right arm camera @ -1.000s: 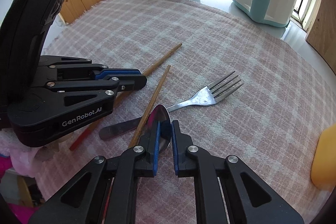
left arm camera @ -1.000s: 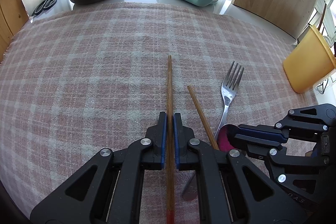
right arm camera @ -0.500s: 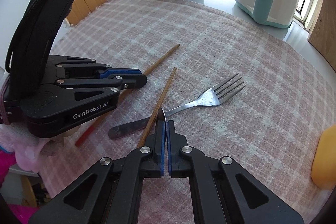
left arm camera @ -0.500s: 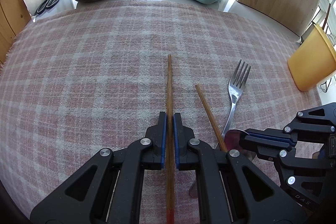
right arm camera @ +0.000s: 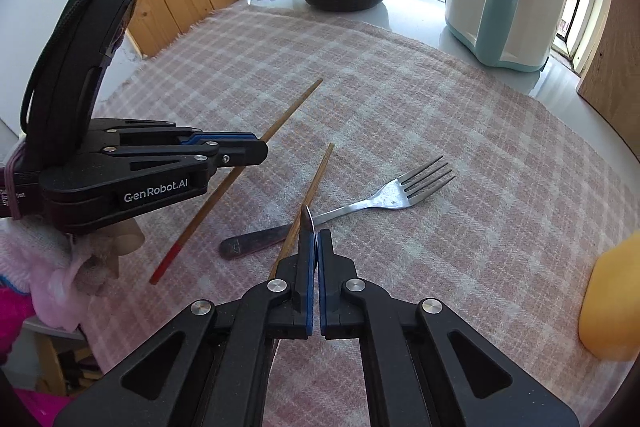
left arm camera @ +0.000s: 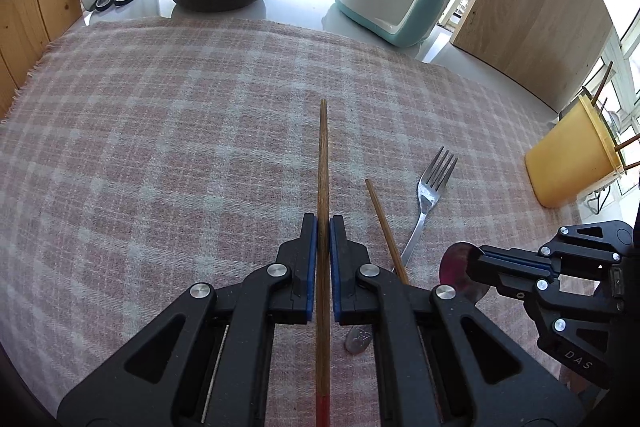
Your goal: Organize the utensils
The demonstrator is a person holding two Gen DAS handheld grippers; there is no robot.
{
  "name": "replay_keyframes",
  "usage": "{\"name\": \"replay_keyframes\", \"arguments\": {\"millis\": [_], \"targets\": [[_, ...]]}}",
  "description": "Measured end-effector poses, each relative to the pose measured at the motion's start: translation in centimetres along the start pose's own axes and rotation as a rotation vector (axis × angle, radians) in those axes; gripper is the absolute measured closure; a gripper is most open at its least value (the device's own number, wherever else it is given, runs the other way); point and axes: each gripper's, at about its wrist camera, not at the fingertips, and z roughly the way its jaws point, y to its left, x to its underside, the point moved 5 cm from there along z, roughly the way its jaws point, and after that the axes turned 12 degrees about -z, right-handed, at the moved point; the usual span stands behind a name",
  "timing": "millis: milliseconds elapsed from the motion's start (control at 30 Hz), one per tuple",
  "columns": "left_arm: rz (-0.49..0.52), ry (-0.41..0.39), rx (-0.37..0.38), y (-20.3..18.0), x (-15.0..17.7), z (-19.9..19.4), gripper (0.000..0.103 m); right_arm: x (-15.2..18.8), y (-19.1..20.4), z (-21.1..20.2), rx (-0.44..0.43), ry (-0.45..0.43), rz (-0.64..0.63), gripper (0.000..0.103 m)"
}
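Left gripper (left arm camera: 323, 227): closed on a red-tipped chopstick (left arm camera: 323, 163), which runs straight forward along the fingers; the red end sticks out behind the jaws and the bare tip points toward the far side of the plaid cloth (left arm camera: 160, 131). In the right wrist view the stick appears raised off the cloth.
Right gripper (right arm camera: 313, 247): pinched narrow on a spoon (left arm camera: 460, 273), gripping the bowl edge-on, so only a thin metal rim shows between the pads in its own view; the round bowl shows in the left wrist view.
Second chopstick (right arm camera: 308, 203): lies loose on the cloth, long axis running away from the right gripper and slightly rightward, its near end hidden under that gripper's fingers.
Fork (right arm camera: 360, 207): flat on the cloth, tines to the right and handle to the left, crossing under the loose chopstick.
Yellow holder (left arm camera: 572, 159): stands at the right edge of the cloth with sticks already poking from it; it is well apart from both grippers, forward and to the right.
Key relation: the holder lies on the right gripper's side, so that one is nearer; the left one would have to swing its chopstick across the fork and the loose stick.
Likely next: carrying both held utensils to the holder, judged from the layout alone.
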Motion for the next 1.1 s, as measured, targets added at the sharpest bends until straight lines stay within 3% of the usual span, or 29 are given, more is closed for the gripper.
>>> {"name": "replay_keyframes", "arguments": {"millis": [533, 1100], "targets": [[0.031, -0.143, 0.108, -6.0, 0.5, -7.7, 0.099, 0.6, -1.7, -8.7, 0.087, -0.194, 0.021, 0.103], [0.098, -0.244, 0.252, -17.8, 0.7, -10.8, 0.099, 3.6, -7.6, -19.3, 0.177, -0.346, 0.096, 0.103]]}}
